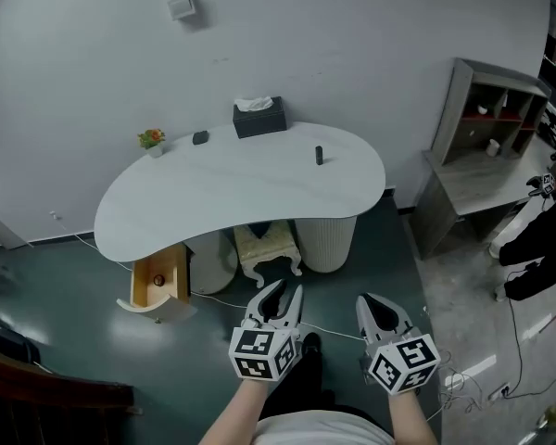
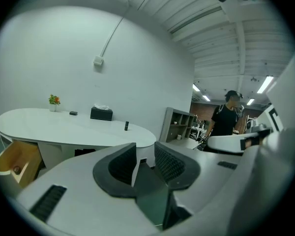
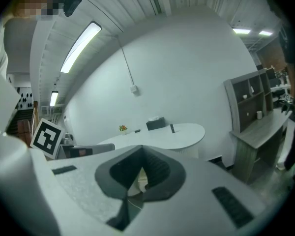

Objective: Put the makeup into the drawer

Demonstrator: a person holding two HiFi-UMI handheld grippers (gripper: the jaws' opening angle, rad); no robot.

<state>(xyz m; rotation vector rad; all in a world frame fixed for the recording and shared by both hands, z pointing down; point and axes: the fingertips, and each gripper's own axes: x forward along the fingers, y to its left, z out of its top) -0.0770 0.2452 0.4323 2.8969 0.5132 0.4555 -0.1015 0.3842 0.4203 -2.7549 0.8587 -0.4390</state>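
On the white curved table (image 1: 232,188) a small black makeup tube (image 1: 319,155) stands upright right of centre. A small dark case (image 1: 200,137) lies near the table's back edge. Under the table's left end a wooden drawer (image 1: 171,272) is pulled open, with a small reddish round item (image 1: 158,280) inside. Both grippers hover over the floor well short of the table. My left gripper (image 1: 287,290) is open with nothing between its jaws. My right gripper (image 1: 375,302) has its jaw tips together and holds nothing. The left gripper view shows the tube (image 2: 126,126) and the drawer (image 2: 14,163) far off.
A black tissue box (image 1: 259,117) and a small flower pot (image 1: 151,140) sit at the table's back. A cream stool (image 1: 267,248) stands under the table. A grey shelf desk (image 1: 482,137) and a person (image 1: 537,239) are at the right. Cables lie on the floor.
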